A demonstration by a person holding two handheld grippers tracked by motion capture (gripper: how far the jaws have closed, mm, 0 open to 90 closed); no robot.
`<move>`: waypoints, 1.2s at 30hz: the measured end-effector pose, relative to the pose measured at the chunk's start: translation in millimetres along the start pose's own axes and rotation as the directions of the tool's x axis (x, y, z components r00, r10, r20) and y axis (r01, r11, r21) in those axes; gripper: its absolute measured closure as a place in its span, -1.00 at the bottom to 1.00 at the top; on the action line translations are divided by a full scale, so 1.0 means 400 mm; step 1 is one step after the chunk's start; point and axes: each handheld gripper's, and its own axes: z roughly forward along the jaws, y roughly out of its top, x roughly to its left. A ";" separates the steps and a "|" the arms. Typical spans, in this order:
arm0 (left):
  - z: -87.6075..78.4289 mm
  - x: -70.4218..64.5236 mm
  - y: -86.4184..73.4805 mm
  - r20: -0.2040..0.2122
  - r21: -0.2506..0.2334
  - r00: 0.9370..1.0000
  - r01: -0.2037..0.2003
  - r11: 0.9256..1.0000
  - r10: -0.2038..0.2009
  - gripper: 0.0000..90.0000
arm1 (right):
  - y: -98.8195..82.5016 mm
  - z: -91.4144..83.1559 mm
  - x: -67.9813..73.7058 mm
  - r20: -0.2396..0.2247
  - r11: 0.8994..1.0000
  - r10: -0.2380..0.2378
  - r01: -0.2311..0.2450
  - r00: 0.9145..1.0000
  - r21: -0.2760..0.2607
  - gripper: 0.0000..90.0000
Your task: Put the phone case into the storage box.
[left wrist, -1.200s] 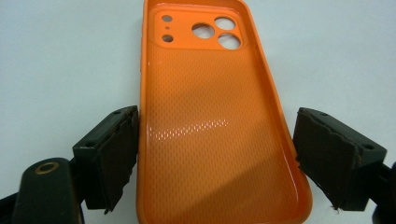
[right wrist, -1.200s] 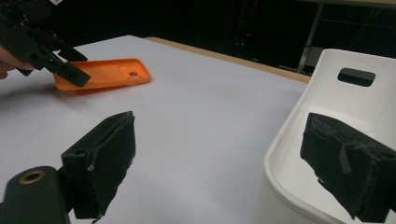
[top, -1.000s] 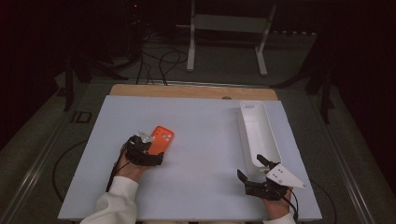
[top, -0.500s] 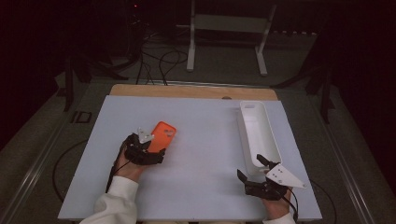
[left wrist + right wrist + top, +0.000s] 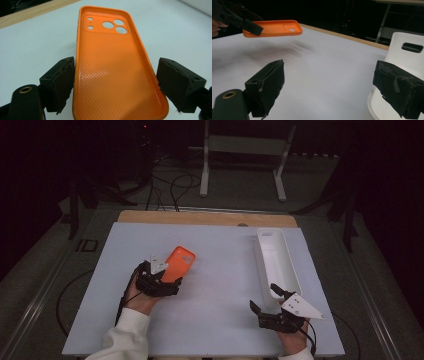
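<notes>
The orange rubbery phone case (image 5: 112,65), hollow side up, hangs above the white desk (image 5: 220,320), clenched across its sides by the left tool (image 5: 115,85). The right tool (image 5: 332,87) gapes empty beside the white plastic tray (image 5: 277,255).

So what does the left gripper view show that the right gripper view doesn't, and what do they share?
Left gripper view alone: the orange phone case's dimpled inside, and its long edges clamped between the left gripper pads. Right gripper view alone: the case held clear of the table above its shadow, the right gripper's open jaws with nothing between them, and the white plastic tray with a handle slot. Both: the case, the white table top and its wooden far edge.
</notes>
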 end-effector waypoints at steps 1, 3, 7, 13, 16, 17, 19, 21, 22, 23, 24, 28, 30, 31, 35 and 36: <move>-0.003 -0.003 0.003 0.004 -0.006 1.000 -0.001 1.000 0.001 -0.61 | 0.004 0.003 0.001 -0.005 1.000 -0.001 0.001 1.000 -0.002 -0.77; -0.009 -0.009 0.010 0.014 -0.016 1.000 -0.007 1.000 0.008 -0.61 | 0.015 0.011 0.004 -0.017 1.000 0.006 -0.006 1.000 0.000 -0.77; -0.024 -0.024 0.025 0.030 -0.036 0.999 -0.029 0.999 0.030 -0.61 | 0.036 0.032 0.006 -0.042 0.999 0.033 -0.033 0.999 0.011 -0.77; -0.049 -0.043 0.041 0.039 -0.069 0.998 -0.048 0.996 0.051 -0.61 | 0.073 0.076 0.009 -0.077 0.997 0.069 -0.066 0.995 0.034 -0.78; -0.062 -0.055 0.048 0.049 -0.084 0.997 -0.062 0.995 0.066 -0.61 | 0.091 0.099 0.008 -0.100 0.995 0.088 -0.083 0.991 0.052 -0.78; -0.067 -0.061 0.051 0.053 -0.090 0.996 -0.069 0.994 0.074 -0.61 | 0.097 0.107 0.009 -0.105 0.994 0.096 -0.090 0.990 0.056 -0.78; -0.073 -0.068 0.055 0.058 -0.096 0.995 -0.077 0.992 0.083 -0.62 | 0.106 0.122 0.008 -0.115 0.993 0.106 -0.099 0.988 0.067 -0.78; -0.080 -0.076 0.058 0.063 -0.105 0.994 -0.087 0.991 0.094 -0.61 | 0.114 0.135 0.007 -0.124 0.991 0.121 -0.112 0.985 0.078 -0.78; -0.083 -0.080 0.060 0.069 -0.111 0.993 -0.089 0.990 0.097 -0.61 | 0.117 0.142 0.006 -0.129 0.989 0.129 -0.119 0.983 0.085 -0.78; -0.086 -0.084 0.061 0.075 -0.113 0.992 -0.092 0.989 0.101 -0.61 | 0.119 0.149 0.006 -0.135 0.987 0.141 -0.129 0.981 0.093 -0.78; -0.089 -0.088 0.063 0.080 -0.116 0.991 -0.095 0.989 0.105 -0.61 | 0.121 0.155 0.005 -0.142 0.986 0.150 -0.137 0.979 0.098 -0.78; -0.096 -0.103 0.068 0.090 -0.127 0.989 -0.107 0.986 0.119 -0.62 | 0.125 0.181 0.003 -0.181 0.977 0.197 -0.177 0.964 0.120 -0.78; -0.096 -0.111 0.069 0.098 -0.131 0.987 -0.111 0.985 0.124 -0.62 | 0.127 0.191 0.003 -0.196 0.972 0.220 -0.197 0.956 0.129 -0.78; -0.097 -0.115 0.070 0.103 -0.130 0.986 -0.118 0.984 0.132 -0.62 | 0.129 0.197 0.003 -0.203 0.970 0.226 -0.202 0.953 0.132 -0.78; -0.100 -0.132 0.072 0.121 -0.138 0.982 -0.129 0.982 0.146 -0.62 | 0.136 0.215 0.005 -0.230 0.964 0.251 -0.223 0.940 0.143 -0.78; -0.102 -0.136 0.073 0.124 -0.141 0.981 -0.132 0.981 0.150 -0.62 | 0.138 0.219 0.006 -0.237 0.962 0.259 -0.229 0.936 0.146 -0.78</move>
